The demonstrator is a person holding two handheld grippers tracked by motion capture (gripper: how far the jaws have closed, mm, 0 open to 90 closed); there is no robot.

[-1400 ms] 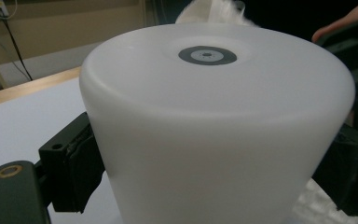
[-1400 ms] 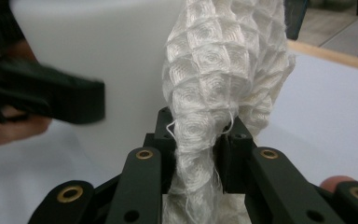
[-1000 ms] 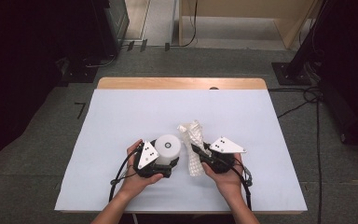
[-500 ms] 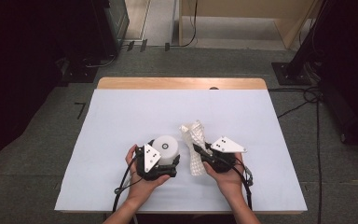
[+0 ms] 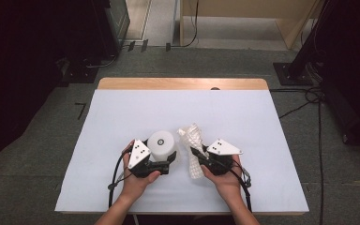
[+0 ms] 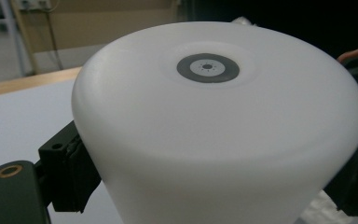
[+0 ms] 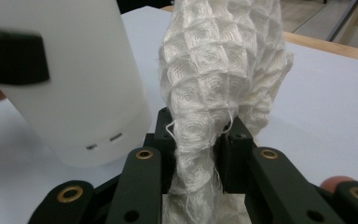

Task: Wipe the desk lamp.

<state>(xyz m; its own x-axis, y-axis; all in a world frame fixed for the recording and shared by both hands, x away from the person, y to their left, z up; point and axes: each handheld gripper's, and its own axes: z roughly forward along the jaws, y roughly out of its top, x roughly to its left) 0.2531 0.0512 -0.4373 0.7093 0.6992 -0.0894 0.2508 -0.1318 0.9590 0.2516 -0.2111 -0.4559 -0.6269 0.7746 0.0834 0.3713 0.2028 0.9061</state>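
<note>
A white, smooth cylinder [image 5: 162,144] with a grey ring on its top [image 6: 207,68] sits between the jaws of my left gripper [image 5: 165,158]. The black pads [image 6: 72,179] press on its sides, so the gripper is shut on it. Whether its base touches the table I cannot tell. To its right, my right gripper [image 5: 198,157] is shut on a white waffle-weave cloth [image 5: 193,145]. The cloth [image 7: 214,70] rises bunched from between the pads of the right gripper [image 7: 198,154], close beside the cylinder [image 7: 74,93].
The table [image 5: 122,117] has a pale blue-white top with a wooden strip [image 5: 178,83] along its far edge. Dark equipment and cables stand on the floor around it. Both hands are near the front middle of the table.
My left gripper has shifted a little up and to the left with the white cylinder in it. The right gripper and the cloth have stayed put.
</note>
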